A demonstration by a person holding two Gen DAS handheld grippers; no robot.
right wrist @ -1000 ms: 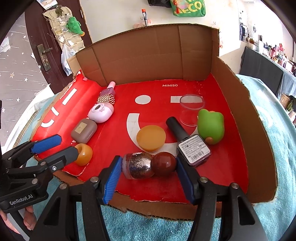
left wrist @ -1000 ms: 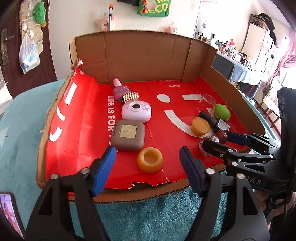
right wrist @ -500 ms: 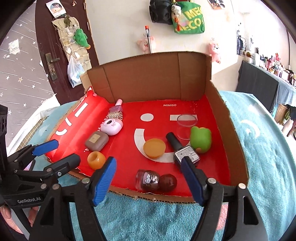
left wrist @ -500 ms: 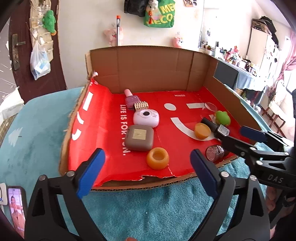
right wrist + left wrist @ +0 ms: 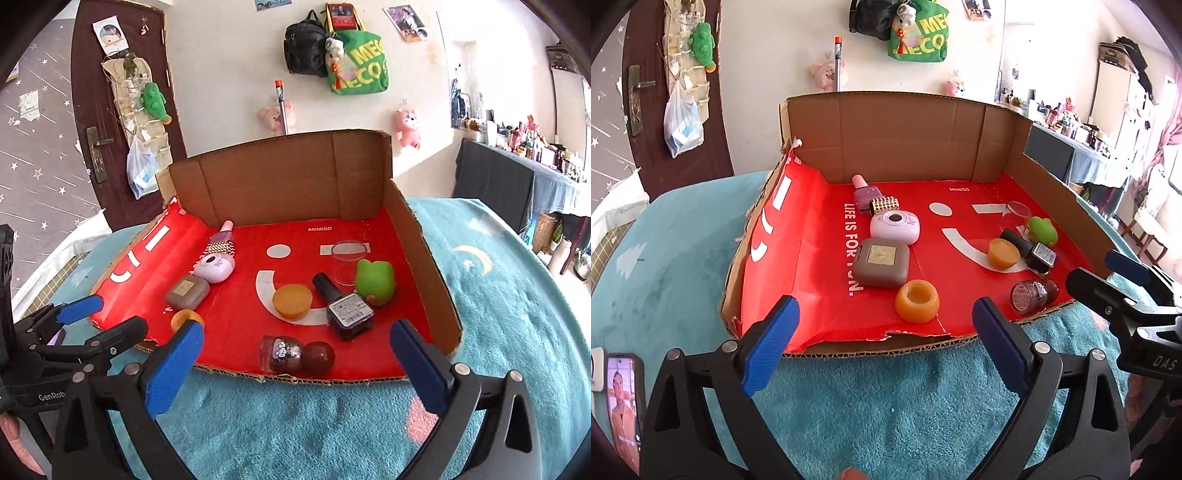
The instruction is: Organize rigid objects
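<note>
Both grippers hang just off the near edge of the cardboard tray (image 5: 905, 147), over the teal plush cover (image 5: 886, 406), and neither has hold of anything: the left gripper (image 5: 882, 332) has its blue-padded fingers (image 5: 770, 343) spreading wide with only the cover between them, and the right gripper (image 5: 295, 354) is likewise opening to its widest, the glitter bottle (image 5: 280, 352) lying beyond its fingertips, untouched. The layout reads as sorting in progress. Along the left of the tray's glossy red liner a neat row runs from far to near: a pink nail-polish bottle (image 5: 866, 192), a gold studded block (image 5: 884, 203), a smooth pink rounded case (image 5: 894, 228), a matte brown rounded-square compact (image 5: 882, 261) and a waxy amber ring (image 5: 917, 300), each just beside the next. The right side looks looser: an amber disc (image 5: 1004, 252), a black square-based polish bottle (image 5: 1028, 249) lying on its side, a green rubbery frog-like figure (image 5: 1041, 229) and a clear cup (image 5: 349, 262) cluster together, while the glitter bottle with its dark red ball cap lies on its side at the near rim. The tall cardboard walls at the far and right sides probably keep round pieces from rolling off. A phone (image 5: 622, 398) rests at the near left.
</note>
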